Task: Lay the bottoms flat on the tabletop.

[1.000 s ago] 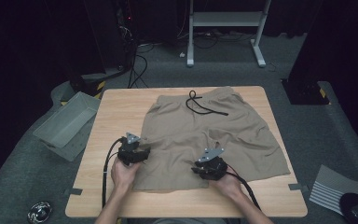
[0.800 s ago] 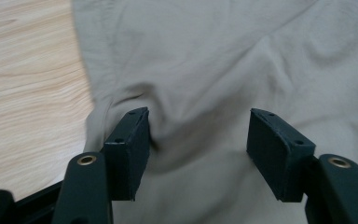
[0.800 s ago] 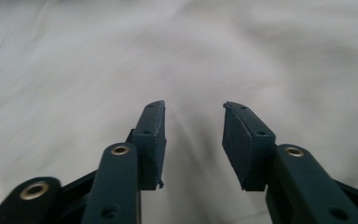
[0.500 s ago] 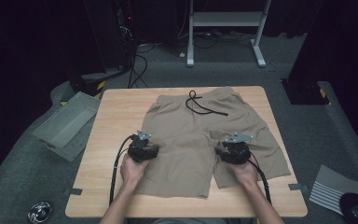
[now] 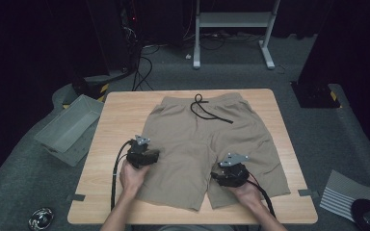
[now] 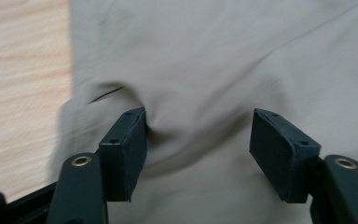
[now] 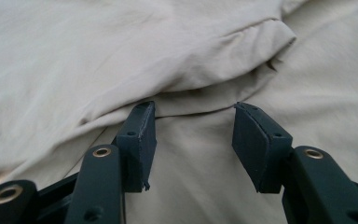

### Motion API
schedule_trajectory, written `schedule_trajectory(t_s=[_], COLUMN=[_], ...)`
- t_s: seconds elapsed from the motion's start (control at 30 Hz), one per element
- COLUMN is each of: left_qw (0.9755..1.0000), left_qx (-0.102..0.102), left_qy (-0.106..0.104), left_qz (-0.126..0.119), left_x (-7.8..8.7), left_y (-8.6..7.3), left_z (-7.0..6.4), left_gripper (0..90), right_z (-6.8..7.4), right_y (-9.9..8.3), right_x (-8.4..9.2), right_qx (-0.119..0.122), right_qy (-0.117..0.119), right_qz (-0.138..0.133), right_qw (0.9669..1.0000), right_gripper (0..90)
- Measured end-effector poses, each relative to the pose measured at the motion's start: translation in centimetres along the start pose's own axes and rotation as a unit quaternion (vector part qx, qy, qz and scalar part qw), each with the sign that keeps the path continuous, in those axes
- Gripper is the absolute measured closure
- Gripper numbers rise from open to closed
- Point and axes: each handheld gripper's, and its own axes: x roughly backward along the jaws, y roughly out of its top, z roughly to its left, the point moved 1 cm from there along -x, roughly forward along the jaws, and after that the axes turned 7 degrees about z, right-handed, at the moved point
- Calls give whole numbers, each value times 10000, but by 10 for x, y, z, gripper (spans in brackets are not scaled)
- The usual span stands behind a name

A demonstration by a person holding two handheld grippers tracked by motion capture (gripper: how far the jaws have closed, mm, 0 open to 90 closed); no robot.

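A pair of beige shorts [image 5: 212, 144] lies spread flat on the wooden desk [image 5: 120, 113] in front of me, waistband toward the far edge and the two legs pointing back at me, with a black drawstring [image 5: 207, 111] looped loosely over the waistband area. My left gripper [image 5: 142, 155] rests on the outer edge of the left leg, close to where the cloth meets bare wood; its jaws are spread apart with the fabric lying between them, and the left one presses against a small pucker in the cloth (a dark crease curves away from it), nothing pinched. In the left gripper view the shorts [image 6: 223, 70] take up most of the picture, with a strip of desk [image 6: 23, 93] at the left. My right gripper [image 5: 230, 173] sits on the right leg, near the gap between the two legs, and its jaws are likewise spread, open over the cloth. In the right gripper view the shorts [image 7: 121, 56] bunch into a rounded fold just beyond the jaw tips. Off the desk, a grey plastic tray [image 5: 67, 126] lies on the floor to the left
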Motion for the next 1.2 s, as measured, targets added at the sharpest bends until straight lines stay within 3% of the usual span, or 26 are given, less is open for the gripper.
schedule_trajectory(t_s=[0.07,0.2,0.3,0.4,0.47,0.57,0.7,0.77,0.87,0.97,1.1,1.17,1.2], left_qw=[9999,9997,9997,9997,9998,9998,9999,9999,9997,9987,9984,9990,9989], left_qx=[-106,-203,-224,-220,-179,-160,-92,-92,-196,-237,-360,-346,-364], left_qy=[-83,-133,-118,-73,-93,-64,-22,-35,-102,-232,-278,-249,-232], left_qz=[-90,-83,-16,66,28,16,-51,31,-113,-391,-343,-125,-158], left_x=[1,-3,-8,-12,-11,-7,0,4,8,8,-7,-17,-21], left_y=[2,6,5,1,-3,-9,-20,-22,-19,-10,2,4,3], left_z=[-5,-11,-11,-10,-8,-5,-2,-2,-6,-12,-19,-21,-21], left_gripper=[358,343,342,342,339,340,340,340,339,332,323,315,312], right_z=[-1,-28,-53,-68,-68,-56,-33,-24,-22,-40,-72,-83,-86], right_y=[2,2,-7,-21,-28,-30,-26,-24,-20,-16,-14,-17,-20], right_x=[3,17,22,21,17,18,16,16,19,27,30,27,25], right_qx=[19,-412,-749,-1028,-1064,-993,-721,-567,-362,-720,-1069,-1202,-1281], right_qy=[-116,-462,-794,-895,-854,-746,-486,-368,-448,-608,-969,-1023,-1003], right_qz=[-109,-373,-281,-136,-84,-89,-84,-38,-66,-292,-281,-150,-70], right_qw=[9999,9974,9936,9906,9906,9922,9962,9977,9983,9951,9891,9873,9867], right_gripper=[485,478,466,459,453,447,427,419,440,445,432,420,416])
